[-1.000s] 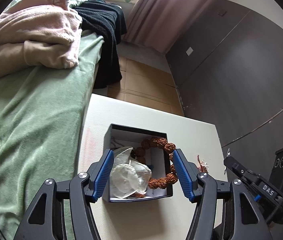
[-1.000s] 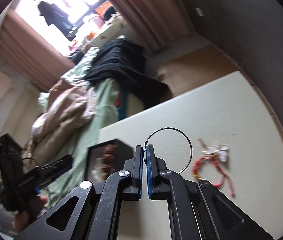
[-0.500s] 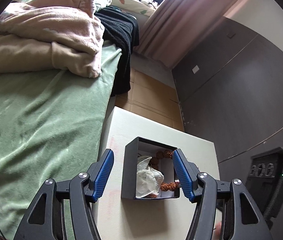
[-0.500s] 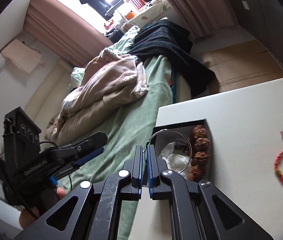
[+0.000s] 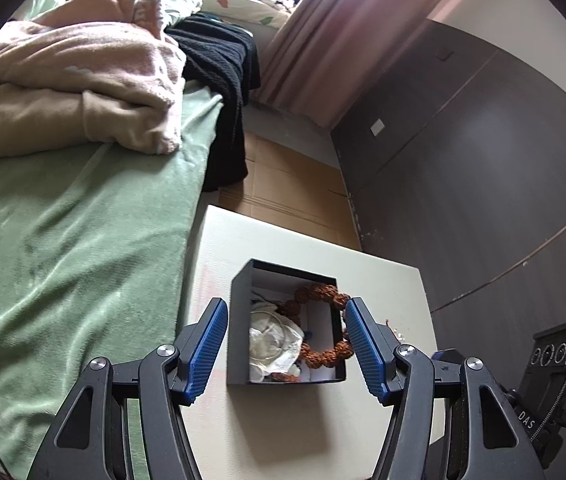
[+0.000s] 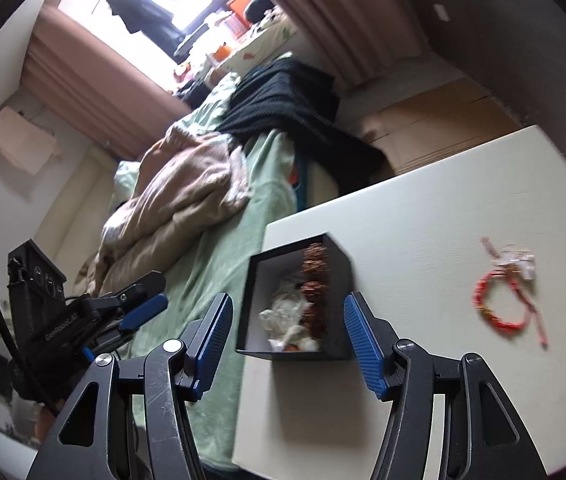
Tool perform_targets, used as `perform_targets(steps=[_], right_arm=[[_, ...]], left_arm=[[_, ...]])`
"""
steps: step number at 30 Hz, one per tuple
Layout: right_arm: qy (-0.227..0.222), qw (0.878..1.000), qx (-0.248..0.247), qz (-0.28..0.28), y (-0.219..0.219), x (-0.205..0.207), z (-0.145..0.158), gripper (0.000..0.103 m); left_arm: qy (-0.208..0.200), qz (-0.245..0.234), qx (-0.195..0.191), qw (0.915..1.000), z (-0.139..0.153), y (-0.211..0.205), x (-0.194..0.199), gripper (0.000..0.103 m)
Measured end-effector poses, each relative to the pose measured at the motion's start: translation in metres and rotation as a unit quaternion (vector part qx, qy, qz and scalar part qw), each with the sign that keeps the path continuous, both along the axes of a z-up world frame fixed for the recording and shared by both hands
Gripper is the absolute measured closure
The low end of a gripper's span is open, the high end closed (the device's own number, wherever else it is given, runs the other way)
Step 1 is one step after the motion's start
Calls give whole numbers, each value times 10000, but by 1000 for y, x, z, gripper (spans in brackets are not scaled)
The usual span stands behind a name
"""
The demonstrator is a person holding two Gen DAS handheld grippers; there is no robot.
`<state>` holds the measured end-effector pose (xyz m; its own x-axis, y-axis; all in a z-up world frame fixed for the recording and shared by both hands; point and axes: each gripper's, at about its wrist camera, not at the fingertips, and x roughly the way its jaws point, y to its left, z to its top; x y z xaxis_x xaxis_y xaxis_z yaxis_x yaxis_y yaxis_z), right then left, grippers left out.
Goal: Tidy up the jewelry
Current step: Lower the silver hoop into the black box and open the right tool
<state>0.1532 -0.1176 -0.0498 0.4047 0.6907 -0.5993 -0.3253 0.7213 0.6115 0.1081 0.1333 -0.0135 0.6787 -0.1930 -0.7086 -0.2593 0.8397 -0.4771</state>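
My right gripper [image 6: 285, 344] jaws opening, nothing between; red braided cord bracelet [image 6: 501, 302] lies off right on white tabletop [image 6: 423, 220], nearer this hand; left gripper [image 5: 287, 354] open, empty.

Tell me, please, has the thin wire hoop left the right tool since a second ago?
Yes. The right tool, then pinching the hoop over the table, is opening empty above the box, where the hoop now lies.

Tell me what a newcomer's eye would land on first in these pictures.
First, the black box on the white table, holding a knobbly brown bead bracelet and crumpled clear plastic. Next, the red string bracelet lying alone on the table beyond the right gripper, whose empty jaws are opening.
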Motion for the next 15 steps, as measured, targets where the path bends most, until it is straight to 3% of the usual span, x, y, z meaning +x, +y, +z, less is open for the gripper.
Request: perform_targets(steps=[7,12,14,15], right_arm=[[-174,9972,-241,-685,-49,-12,8,44],[-158,9943,-484,-937,-70,-19,9,44],[-84,9935,-508,-1012,-82,-20,7,38],[-25,9928,-515,-1083,-89,-21,6,26]], left_arm=[[-77,-496,417,9979,4,-45,4,40],[-231,-775,721,9941,6,-77,4,21],[-292,-851,787,9928,7,-88,4,15],[-313,-880,795,9924,7,-92,5,14]])
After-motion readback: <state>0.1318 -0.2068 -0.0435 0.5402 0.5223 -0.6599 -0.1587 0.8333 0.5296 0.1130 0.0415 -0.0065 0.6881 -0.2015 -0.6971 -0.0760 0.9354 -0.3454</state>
